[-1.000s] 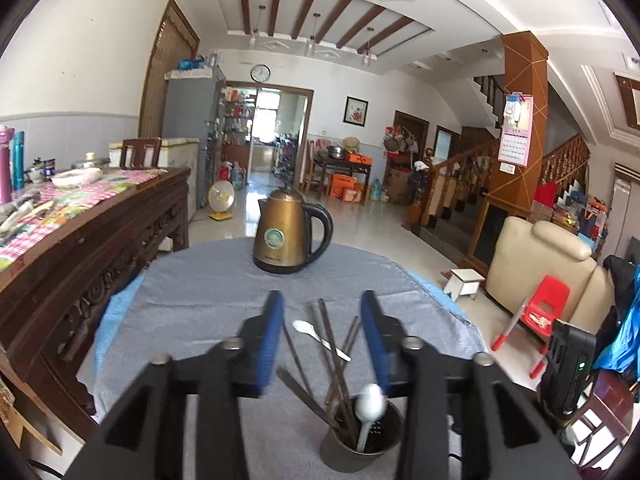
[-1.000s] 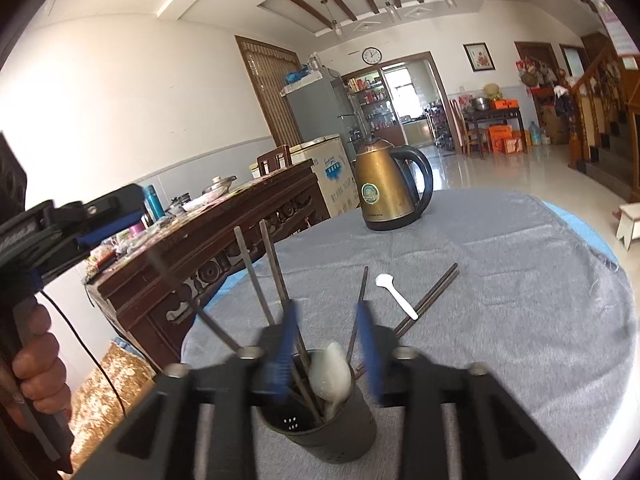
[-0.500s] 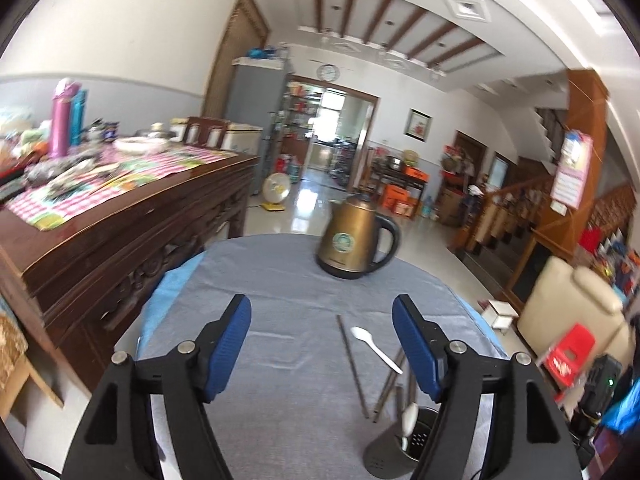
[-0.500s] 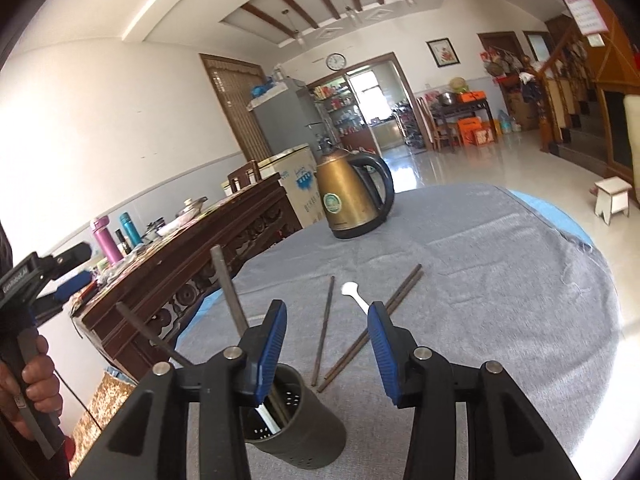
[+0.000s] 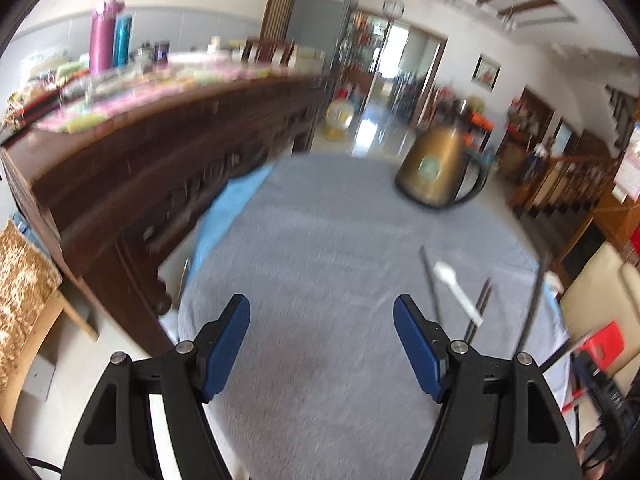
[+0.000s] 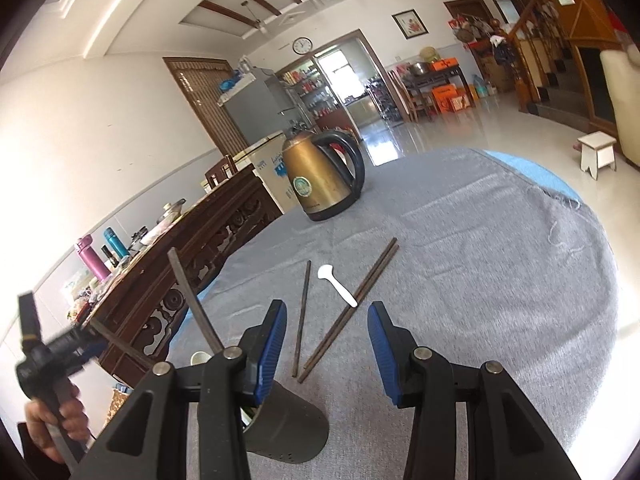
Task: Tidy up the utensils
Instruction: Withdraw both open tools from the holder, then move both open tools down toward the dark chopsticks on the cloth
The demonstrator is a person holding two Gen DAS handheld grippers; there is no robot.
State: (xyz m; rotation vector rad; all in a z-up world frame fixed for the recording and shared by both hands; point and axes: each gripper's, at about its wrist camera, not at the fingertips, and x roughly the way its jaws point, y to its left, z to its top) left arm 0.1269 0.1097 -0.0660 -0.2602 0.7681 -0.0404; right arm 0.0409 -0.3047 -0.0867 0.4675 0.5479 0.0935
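My left tongs [image 5: 322, 344] hang released over bare grey surface [image 6: 480, 264], jaws having just spread. My right tongs [image 6: 327, 344] gape empty above the loose chopsticks [image 6: 352, 308] and white spoon [image 6: 337, 284] beside the holder [image 6: 286, 436]. I should straddle one stick squarely, then clench.

Your left gripper [image 5: 322, 340] and right gripper [image 6: 327, 346] look alike: matte black frames with triangular cut-outs, round silver screws at the joints, and ribbed blue pads on the fingers [image 6: 273, 344]. A thin black cable trails below your left hand [image 6: 56, 428].
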